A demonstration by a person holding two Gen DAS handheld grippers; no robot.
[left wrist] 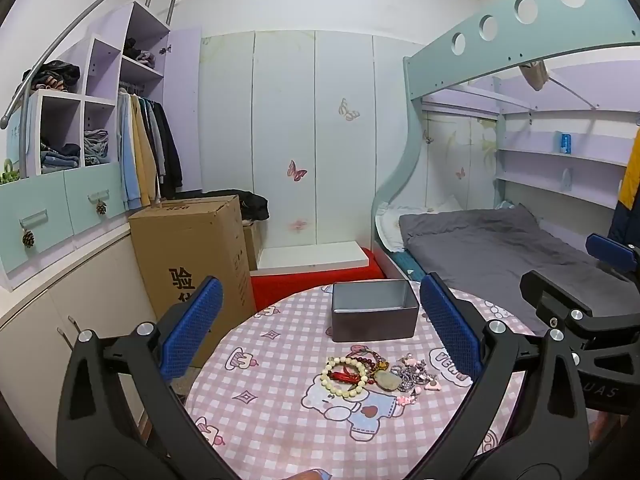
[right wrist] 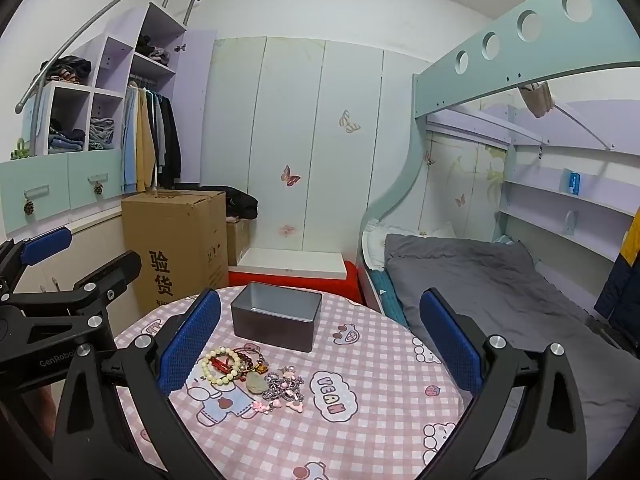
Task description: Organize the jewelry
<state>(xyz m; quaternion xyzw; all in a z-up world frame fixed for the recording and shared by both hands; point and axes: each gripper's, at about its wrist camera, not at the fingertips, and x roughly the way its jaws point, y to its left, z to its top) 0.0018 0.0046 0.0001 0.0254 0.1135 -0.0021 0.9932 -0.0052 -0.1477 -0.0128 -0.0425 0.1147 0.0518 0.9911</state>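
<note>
The jewelry (left wrist: 372,372) lies in a loose heap on the table (left wrist: 280,420), just in front of the tin (left wrist: 375,316) and not touching it. The heap holds a cream bead bracelet (left wrist: 344,376) with a red tassel (left wrist: 347,377) lying inside its loop, a dark red bead strand (right wrist: 244,360), a pale stone pendant (left wrist: 387,380), a silver chain cluster (right wrist: 276,386) and small pink charms (right wrist: 294,394). Several pieces overlap, so lifting one probably drags its neighbour.

The tin stands upright with its open top facing up and appears empty. Its position directly behind the heap suggests it is the receiving container; the transfer path is short and unobstructed.

The left gripper (left wrist: 320,328) hovers above the near side of the table with its fingers (left wrist: 192,328) wide apart and nothing between them. In its view the heap and tin sit between the pads, which suits a descent onto the heap. The right gripper (right wrist: 320,332) is likewise spread wide and empty, held level beside the left. In its view the heap sits low and left, near its left pad.

No piece is in the tin yet, so the task seems to be at its start. The bracelet lies outermost on the left and offers the clearest first grasp.

A cardboard box (left wrist: 192,256) stands beyond the table edge, and a bed (right wrist: 500,288) lies to the right.
</note>
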